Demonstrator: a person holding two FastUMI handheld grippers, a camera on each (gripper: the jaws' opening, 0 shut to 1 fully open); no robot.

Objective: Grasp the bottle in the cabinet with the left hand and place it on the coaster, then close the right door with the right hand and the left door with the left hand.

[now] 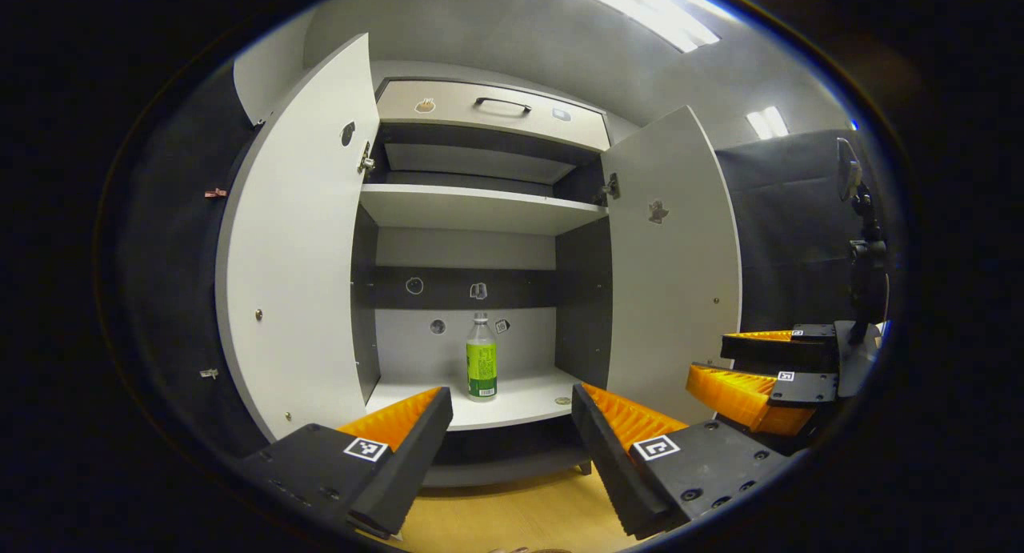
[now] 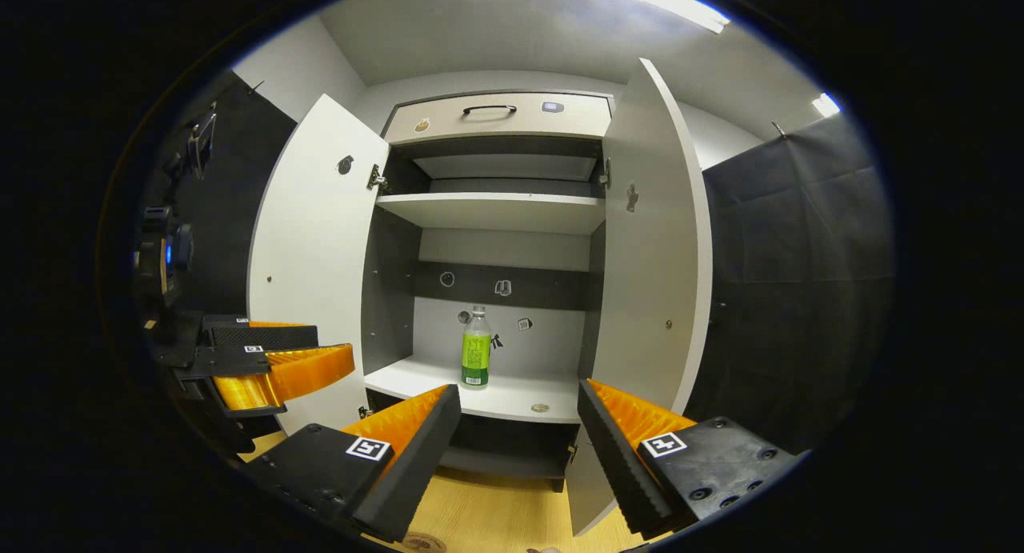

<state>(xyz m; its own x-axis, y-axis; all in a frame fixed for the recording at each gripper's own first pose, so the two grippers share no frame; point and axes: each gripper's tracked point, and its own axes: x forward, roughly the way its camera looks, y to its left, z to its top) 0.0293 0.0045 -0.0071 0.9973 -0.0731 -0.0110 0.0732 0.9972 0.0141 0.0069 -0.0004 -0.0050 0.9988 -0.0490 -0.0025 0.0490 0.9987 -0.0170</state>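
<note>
- In the left gripper view we see the left claw (image 1: 512,425) wide open, its two fingers spread far apart, holding and touching nothing.
- It hangs in front of the cabinet (image 1: 480,217), level and pointing straight in, with the bottle (image 1: 482,367) framed in the gap between its fingers but farther in.
- In the right gripper view we see the right claw (image 2: 518,421) just as wide open, with nothing between its fingers and nothing touched.
- It also faces the cabinet head-on, near the wooden floor (image 2: 496,513) in front, and well short of the shelf.
- Each claw shows in the other's view: the right claw at the right edge of the left gripper view (image 1: 760,377), the left claw at the left edge of the right gripper view (image 2: 272,361); we see them side by side, apart.
- The bottle, clear with a green label and white cap, stands upright on the lower shelf (image 1: 520,401), toward the back wall and about midway between the sides.
- A small round thing (image 2: 540,407) lies on that shelf nearer the front, right of the bottle; we cannot tell what it is.
- The left door (image 1: 296,241) and right door (image 1: 680,273) both stand swung wide open.
- A drawer (image 1: 488,113) with a dark handle sits closed at the top, above an upper shelf (image 1: 480,205).
</note>
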